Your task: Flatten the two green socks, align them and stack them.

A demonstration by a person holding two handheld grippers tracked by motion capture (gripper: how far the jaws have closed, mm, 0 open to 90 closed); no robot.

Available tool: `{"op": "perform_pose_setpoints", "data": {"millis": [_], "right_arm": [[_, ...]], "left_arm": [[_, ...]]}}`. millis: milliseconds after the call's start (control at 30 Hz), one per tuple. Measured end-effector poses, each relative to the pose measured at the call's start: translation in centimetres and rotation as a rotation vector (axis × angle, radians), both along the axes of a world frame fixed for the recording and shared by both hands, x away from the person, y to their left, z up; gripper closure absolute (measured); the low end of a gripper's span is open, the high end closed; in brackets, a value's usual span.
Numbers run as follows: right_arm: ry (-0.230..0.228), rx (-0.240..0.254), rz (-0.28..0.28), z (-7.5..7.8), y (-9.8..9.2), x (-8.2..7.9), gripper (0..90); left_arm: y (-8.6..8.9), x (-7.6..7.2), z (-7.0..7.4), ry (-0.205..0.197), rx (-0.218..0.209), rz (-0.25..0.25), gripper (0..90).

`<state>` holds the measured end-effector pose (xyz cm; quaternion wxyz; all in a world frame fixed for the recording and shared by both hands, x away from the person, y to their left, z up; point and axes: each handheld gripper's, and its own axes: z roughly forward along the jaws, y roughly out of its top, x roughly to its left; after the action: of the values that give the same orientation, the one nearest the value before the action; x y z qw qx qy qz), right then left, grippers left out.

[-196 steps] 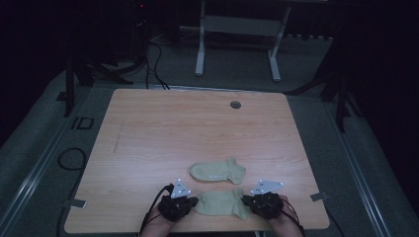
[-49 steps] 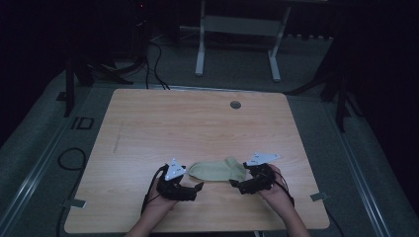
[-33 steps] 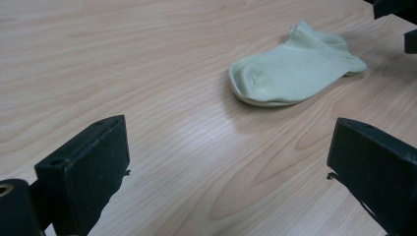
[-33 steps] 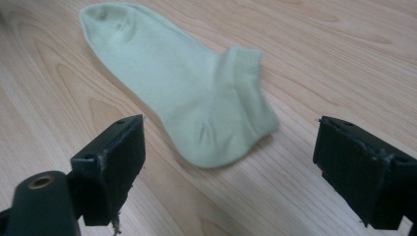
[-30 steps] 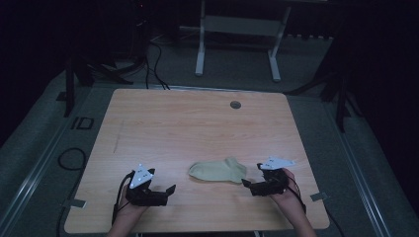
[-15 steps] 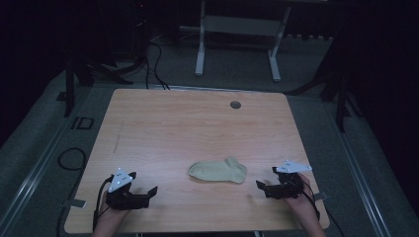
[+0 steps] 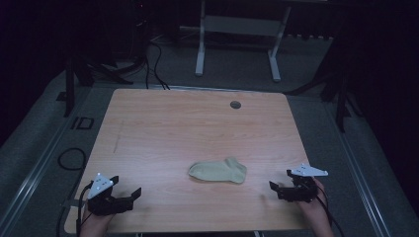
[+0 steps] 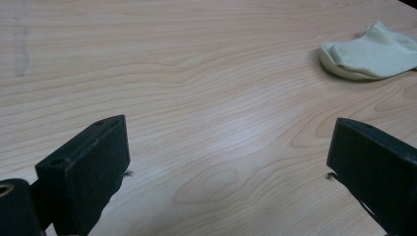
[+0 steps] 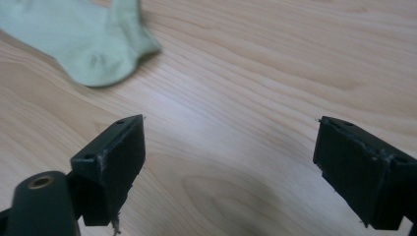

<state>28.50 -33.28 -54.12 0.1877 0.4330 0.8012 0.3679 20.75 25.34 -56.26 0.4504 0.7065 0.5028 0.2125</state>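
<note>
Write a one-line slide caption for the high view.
Pale green socks lie stacked mid-table, with the open left gripper and right gripper apart at the near corners.

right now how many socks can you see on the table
1 visible: a pale green sock near the table's front middle, between the two grippers. It looks layered, so a second may lie hidden beneath.

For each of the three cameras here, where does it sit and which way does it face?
High view: above the near edge, looking forward and down at the table; left gripper, right gripper and both hands show.
Left gripper view: rides the left gripper, looking low across the wood between its open jaws.
Right gripper view: rides the right gripper, open jaws in front.
Shared: all three show the sock.
</note>
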Motion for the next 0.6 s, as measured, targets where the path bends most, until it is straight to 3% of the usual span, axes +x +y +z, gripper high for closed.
{"op": "perform_pose_setpoints", "data": {"millis": [100, 267, 400, 600], "right_arm": [[-0.004, -0.017, -0.049, -0.3, -0.6, -0.2, 12.1], [-0.01, 0.009, -0.089, -0.5, -1.8, -0.6, 12.1], [-0.015, 0.008, -0.133, -0.8, -2.6, -0.9, 12.1], [-0.059, 0.064, -0.213, -1.1, -3.6, -1.7, 11.9]], "left_arm": [[0.4, -0.3, -0.2, 0.009, 0.007, 0.009, 3.7], [0.9, -0.8, -0.2, 0.011, 0.001, 0.029, 3.7], [1.3, -1.1, -0.2, 0.016, 0.025, 0.055, 3.6], [2.3, -1.7, -0.4, 0.011, 0.039, 0.096, 3.6]]}}
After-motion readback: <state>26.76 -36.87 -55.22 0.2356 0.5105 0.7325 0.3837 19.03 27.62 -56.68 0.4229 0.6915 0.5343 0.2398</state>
